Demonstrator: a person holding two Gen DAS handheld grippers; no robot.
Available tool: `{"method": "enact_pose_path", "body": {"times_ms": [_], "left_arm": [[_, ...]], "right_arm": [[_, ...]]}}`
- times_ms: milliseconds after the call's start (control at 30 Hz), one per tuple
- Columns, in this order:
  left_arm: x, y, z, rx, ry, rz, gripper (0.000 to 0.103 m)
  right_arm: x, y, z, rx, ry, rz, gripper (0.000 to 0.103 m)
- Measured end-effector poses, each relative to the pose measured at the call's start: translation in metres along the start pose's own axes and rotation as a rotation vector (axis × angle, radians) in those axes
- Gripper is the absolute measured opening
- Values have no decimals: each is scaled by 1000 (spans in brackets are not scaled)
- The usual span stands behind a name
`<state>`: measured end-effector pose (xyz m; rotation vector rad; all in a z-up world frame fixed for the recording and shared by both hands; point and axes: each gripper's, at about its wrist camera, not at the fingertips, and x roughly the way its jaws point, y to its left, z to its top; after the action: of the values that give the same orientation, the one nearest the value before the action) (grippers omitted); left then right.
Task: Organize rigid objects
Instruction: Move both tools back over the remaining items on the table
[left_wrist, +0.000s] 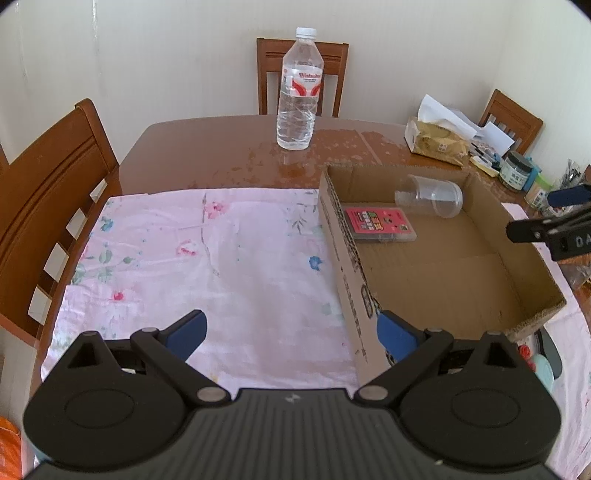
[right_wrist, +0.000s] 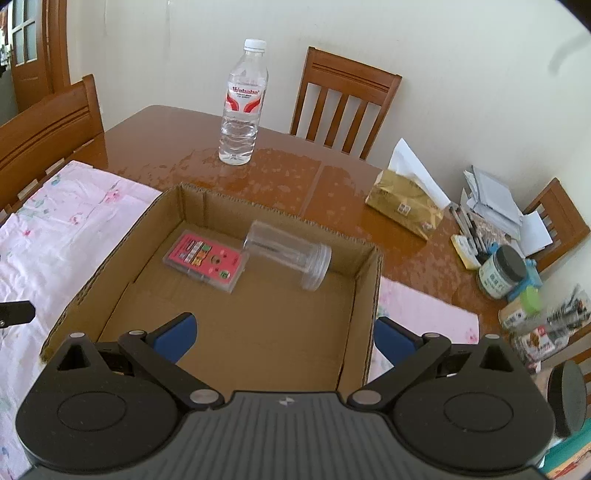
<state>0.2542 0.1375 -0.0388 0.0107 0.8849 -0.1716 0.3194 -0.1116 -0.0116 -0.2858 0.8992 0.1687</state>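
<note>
- The left view alone shows the bare pink cloth (left_wrist: 207, 258) under the left gripper (left_wrist: 291, 332). The right gripper (left_wrist: 532, 221) pokes in at its far right, over the box's right wall.
- The right view alone shows the clutter of jar (right_wrist: 502, 271) and papers right of the right gripper (right_wrist: 284, 334).
- Both grippers are spread wide and hold nothing.
- The left gripper straddles the left wall of the box (left_wrist: 343, 258); the right gripper straddles its right wall (right_wrist: 364, 295).
- Ahead of both, inside the box, lie a pink case (left_wrist: 380, 224) (right_wrist: 205, 260) and a clear cup (left_wrist: 430, 199) (right_wrist: 290, 254) on its side. The bottle (left_wrist: 300, 88) (right_wrist: 242, 103) stands upright on the table beyond.
</note>
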Motion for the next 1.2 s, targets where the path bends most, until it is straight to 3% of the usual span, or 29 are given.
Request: {"method": "enact_pose_path", "body": {"times_ms": [467,800,1200], "left_arm": [[-11,-23,-39,-30,43,58,98],[-46,-49,-80,-51,77,136,98],[-91,-68,-134,-56,90,180,98]], "right_arm": [[-33,7,-82,54,-10,59,103],[-61,13,-159,108,11,135,103],[-62,74,-211,-40,87,283,103]]}}
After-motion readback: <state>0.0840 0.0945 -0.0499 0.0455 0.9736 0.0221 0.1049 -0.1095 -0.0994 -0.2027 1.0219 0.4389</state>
